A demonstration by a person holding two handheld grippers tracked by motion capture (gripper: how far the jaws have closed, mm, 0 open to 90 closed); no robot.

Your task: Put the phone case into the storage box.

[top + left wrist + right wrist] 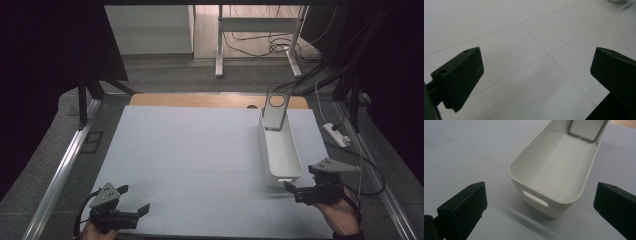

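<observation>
Approach step, by the look of it: nothing gripped yet. White surface [200, 150] bare but for a long white bin [280, 150] along its right edge, a grey metal plate with a round hole [275, 110] leaning upright at the bin's far end. Right gripper [300, 192] just short of the bin's near end, fingers wide, aimed at the handle slot [535, 198]. Left gripper [131, 206] idle at the near left corner, fingers wide. Next, probably: advancing to straddle the near wall, then closing. Beyond: dim room, grey floor, desk legs, loose cables.
</observation>
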